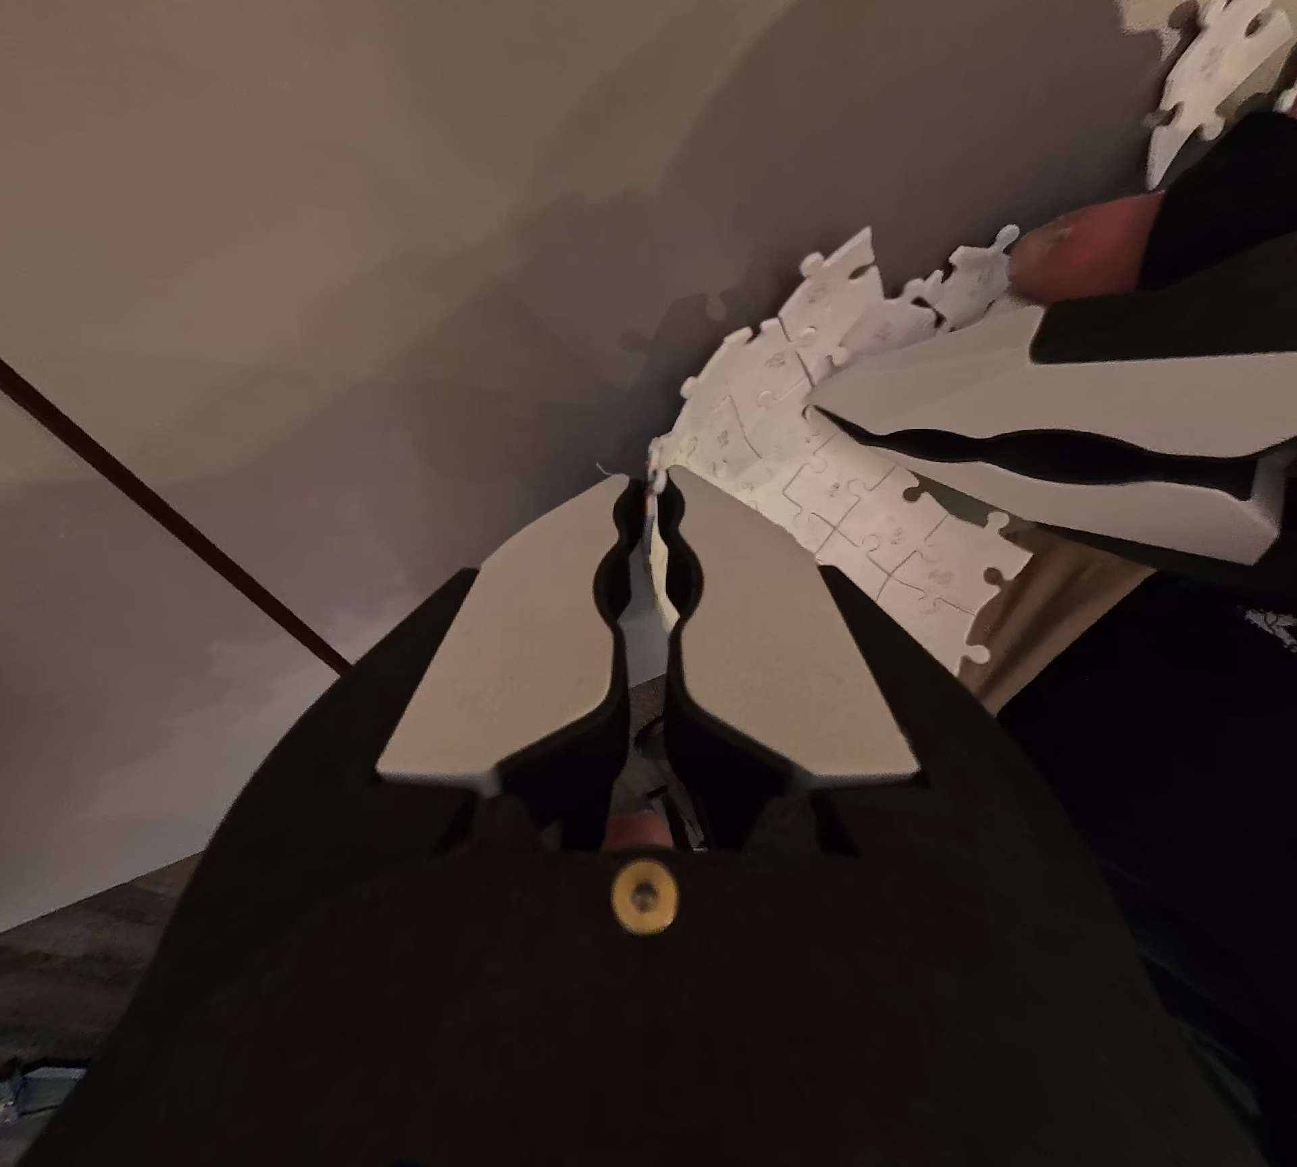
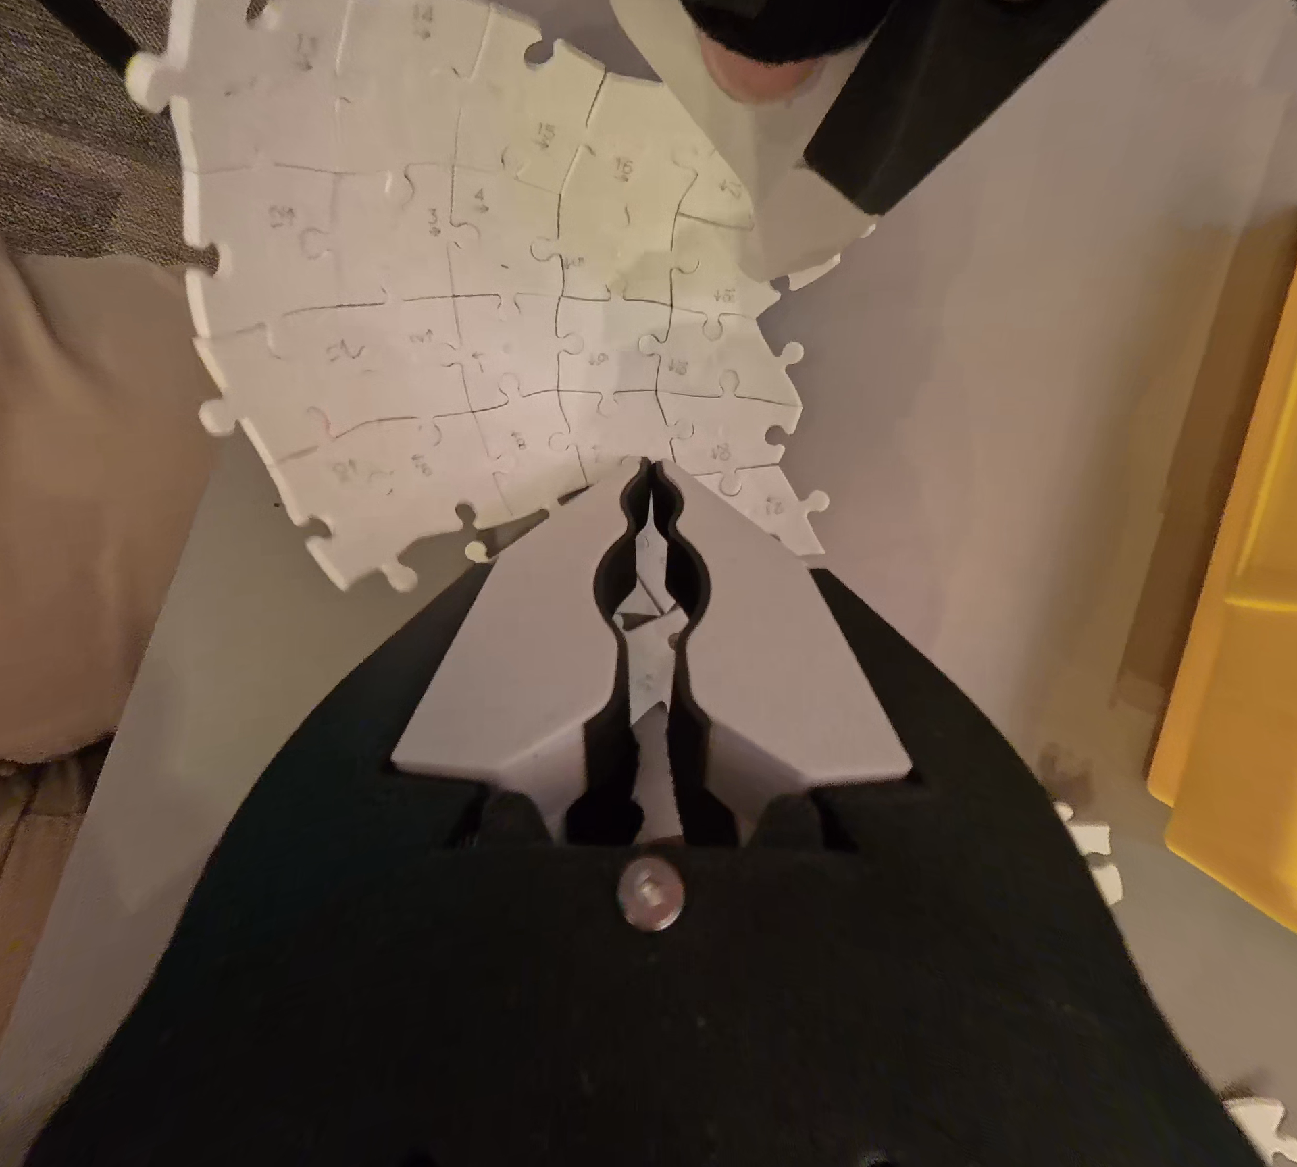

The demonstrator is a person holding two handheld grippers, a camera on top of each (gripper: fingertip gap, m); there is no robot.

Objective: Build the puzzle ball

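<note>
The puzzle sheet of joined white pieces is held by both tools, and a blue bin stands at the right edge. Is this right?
Not quite: the bin is yellow, not blue, as the right wrist view shows. The rest holds: the left tool and the right tool both grip the puzzle sheet.

left wrist view: tilted up, faces the wall (image 1: pixel 351 151); puzzle sheet (image 1: pixel 842 488) close, right.
right wrist view: looks down at the table (image 2: pixel 982 432); sheet close, dead ahead.
shared: the sheet, both grippers.

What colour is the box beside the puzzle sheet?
Yellow box, best seen in the right wrist view.
</note>
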